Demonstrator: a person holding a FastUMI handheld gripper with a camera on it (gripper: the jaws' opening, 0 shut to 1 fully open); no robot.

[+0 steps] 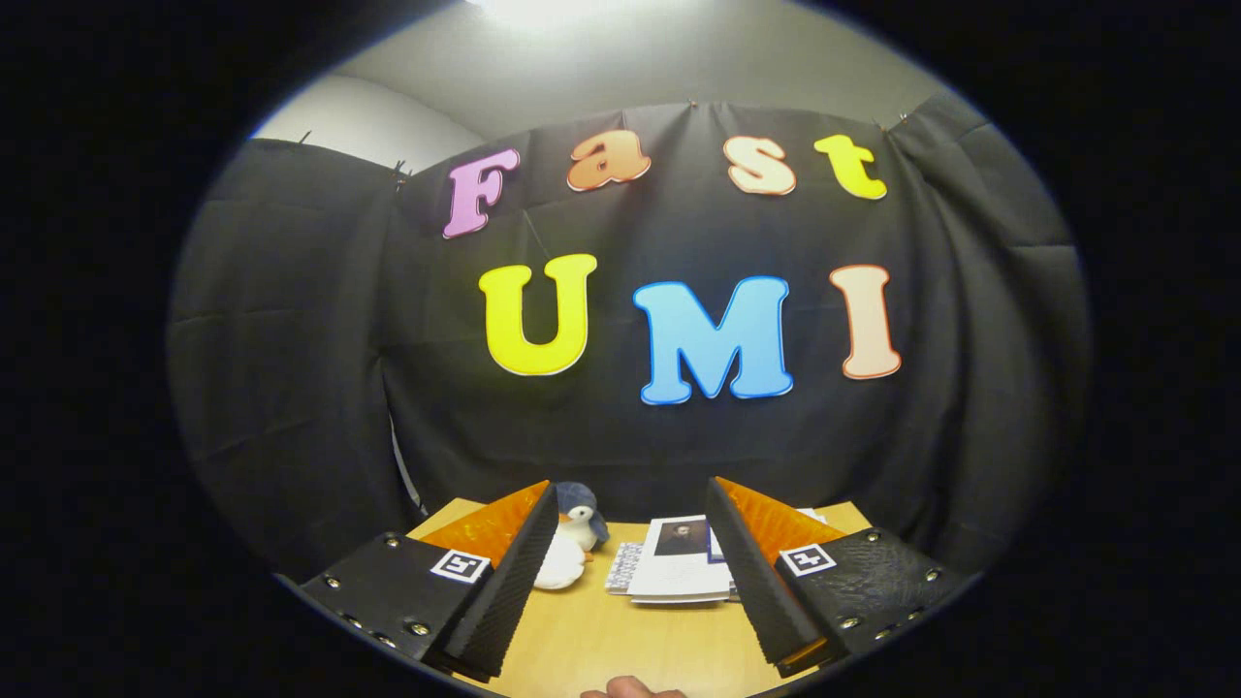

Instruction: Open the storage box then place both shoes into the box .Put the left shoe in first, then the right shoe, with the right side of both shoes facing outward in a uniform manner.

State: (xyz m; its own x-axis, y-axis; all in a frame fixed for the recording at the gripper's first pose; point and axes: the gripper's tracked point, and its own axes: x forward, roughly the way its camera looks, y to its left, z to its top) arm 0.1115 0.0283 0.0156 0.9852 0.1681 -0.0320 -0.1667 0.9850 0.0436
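Holding nothing, the hand-held gripper (635, 572) is seen with its fingers spread wide and raised, aimed more at the booth's wall than down at the work. Between and just beyond the fingers a strip of bare desk (620, 635) is shown. At the near edge of that strip, below the fingers, a small part of what seems to be a hand (630, 688) is glimpsed. Ahead of the left finger a stuffed penguin toy (572, 548) is stood on the desk, partly hidden by that finger. Beside it, toward the right finger, a stack of printed booklets (674, 572) is laid flat.

Neither the storage box nor either shoe can be placed from this view, so their whereabouts cannot be told; the task is judged not yet begun.

Several risks are suggested by this. With the fingers pointed high, a descent would be made partly blind, and the box lid could be struck rather than caught. The penguin toy or the booklets could be swept aside if the approach were carried straight forward. A wrong order of shoes, or a wrong side turned outward, could be caused if the shoes were grasped before left and right were told apart.
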